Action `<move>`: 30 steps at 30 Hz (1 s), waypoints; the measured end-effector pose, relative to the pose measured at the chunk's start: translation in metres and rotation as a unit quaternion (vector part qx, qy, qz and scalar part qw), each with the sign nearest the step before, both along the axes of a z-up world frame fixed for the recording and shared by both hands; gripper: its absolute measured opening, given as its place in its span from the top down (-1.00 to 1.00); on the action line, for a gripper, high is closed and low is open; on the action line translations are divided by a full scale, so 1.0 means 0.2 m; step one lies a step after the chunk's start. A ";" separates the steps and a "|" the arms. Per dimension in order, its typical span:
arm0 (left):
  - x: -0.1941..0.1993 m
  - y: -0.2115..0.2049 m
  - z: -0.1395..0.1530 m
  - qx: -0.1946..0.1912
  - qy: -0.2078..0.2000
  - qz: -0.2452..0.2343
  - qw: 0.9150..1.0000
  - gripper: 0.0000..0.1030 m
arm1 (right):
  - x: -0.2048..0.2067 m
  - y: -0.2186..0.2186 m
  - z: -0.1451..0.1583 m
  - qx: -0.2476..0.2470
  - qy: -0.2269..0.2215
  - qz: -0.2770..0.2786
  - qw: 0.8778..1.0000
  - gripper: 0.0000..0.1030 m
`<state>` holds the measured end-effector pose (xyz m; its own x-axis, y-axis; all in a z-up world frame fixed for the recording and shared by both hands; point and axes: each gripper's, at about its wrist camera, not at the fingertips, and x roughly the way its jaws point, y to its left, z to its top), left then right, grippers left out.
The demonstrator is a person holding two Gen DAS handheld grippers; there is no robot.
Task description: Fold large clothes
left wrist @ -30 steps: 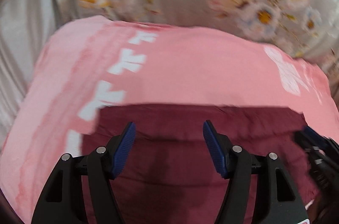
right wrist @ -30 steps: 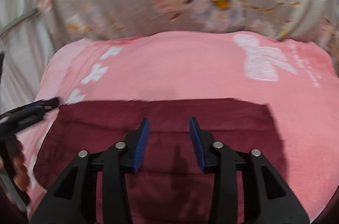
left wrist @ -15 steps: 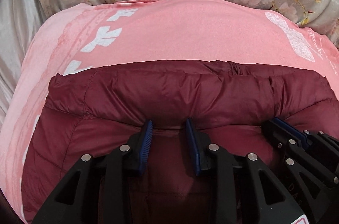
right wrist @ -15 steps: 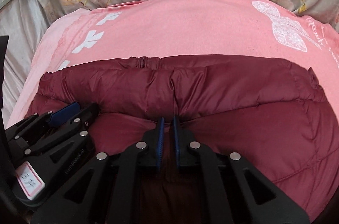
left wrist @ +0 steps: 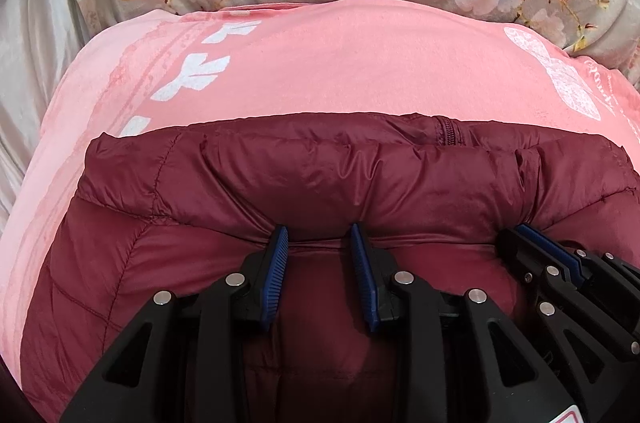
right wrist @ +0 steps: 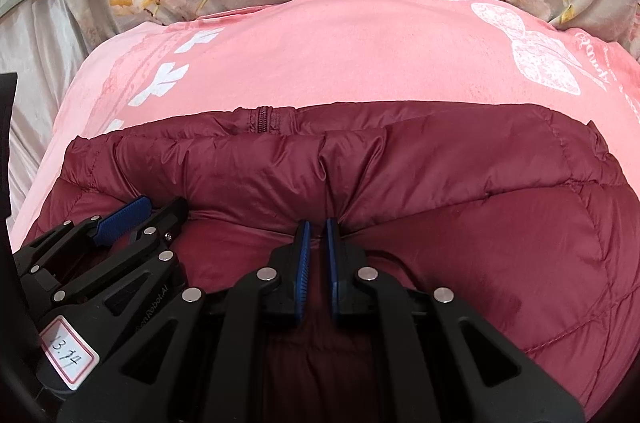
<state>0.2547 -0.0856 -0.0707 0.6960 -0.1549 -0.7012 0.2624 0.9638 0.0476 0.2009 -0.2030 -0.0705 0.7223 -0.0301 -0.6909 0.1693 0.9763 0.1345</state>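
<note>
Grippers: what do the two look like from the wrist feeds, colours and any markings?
The left gripper and right gripper match: black plastic frames with triangular cut-outs, silver rivets, ribbed blue finger pads. In the right wrist view the left one carries a red-bordered white label handwritten "13.14". No cables visible.

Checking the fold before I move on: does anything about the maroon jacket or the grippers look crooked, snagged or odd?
Nothing stands out. The maroon puffer jacket lies folded on the pink blanket, its far edge fairly even. The right gripper pinches a fabric fold; the left gripper is open against the roll.
</note>
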 end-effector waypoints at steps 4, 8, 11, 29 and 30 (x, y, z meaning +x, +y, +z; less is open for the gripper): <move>0.00 0.00 0.00 0.000 0.000 -0.001 1.000 0.40 | 0.00 0.00 0.00 0.002 0.000 -0.001 1.000 0.89; 0.00 0.00 0.01 0.002 -0.002 0.000 1.000 0.37 | -0.02 -0.02 0.01 0.019 -0.014 -0.007 1.000 0.89; 0.00 0.08 0.04 -0.032 0.002 0.007 0.999 0.31 | -0.23 -0.08 0.12 -0.005 -0.100 -0.094 0.991 0.74; -0.51 0.24 0.02 -0.035 0.018 0.009 0.999 0.30 | -0.59 0.19 0.00 -0.011 -0.006 -0.009 1.000 0.58; -0.50 0.23 0.00 -0.033 0.014 0.010 0.999 0.29 | -0.59 0.20 -0.01 -0.016 -0.007 -0.010 1.000 0.58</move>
